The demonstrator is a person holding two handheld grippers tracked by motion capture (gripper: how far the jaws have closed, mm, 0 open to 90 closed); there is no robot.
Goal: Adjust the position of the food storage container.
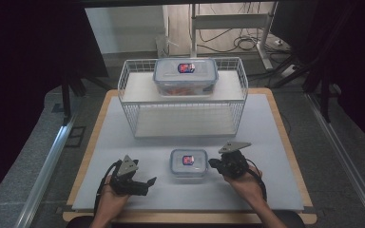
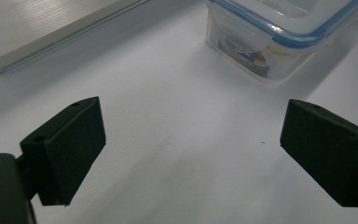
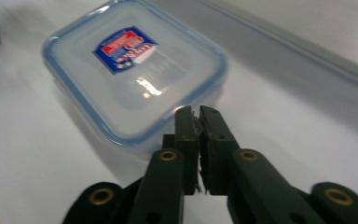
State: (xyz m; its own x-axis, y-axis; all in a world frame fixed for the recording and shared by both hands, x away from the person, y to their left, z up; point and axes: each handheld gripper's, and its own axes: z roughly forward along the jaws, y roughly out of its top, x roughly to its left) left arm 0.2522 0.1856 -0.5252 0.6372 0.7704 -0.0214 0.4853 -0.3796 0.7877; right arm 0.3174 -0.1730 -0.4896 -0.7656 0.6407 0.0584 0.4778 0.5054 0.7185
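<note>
A small clear container (image 1: pixel 188 164) with a blue-rimmed lid and a red and blue label sits on the white mat near the front. My left gripper (image 1: pixel 148 185) lies to its left, jaws open and pointing at it, with nothing between them. The left gripper view shows the left gripper (image 2: pixel 191 126) spread wide, with the container (image 2: pixel 270 46) ahead and apart from it. My right gripper (image 1: pixel 212 163) is at the container's right side. In the right gripper view the right gripper (image 3: pixel 197 112) is shut with nothing between the jaws, its tips just at the rim of the container (image 3: pixel 135 70).
A white wire rack (image 1: pixel 133 90) stands behind the small container. A larger clear lidded container (image 1: pixel 185 76) rests on its top shelf. The white mat (image 1: pixel 266 142) covers a wooden table. The rack's base edge (image 2: pixel 51 28) shows far off.
</note>
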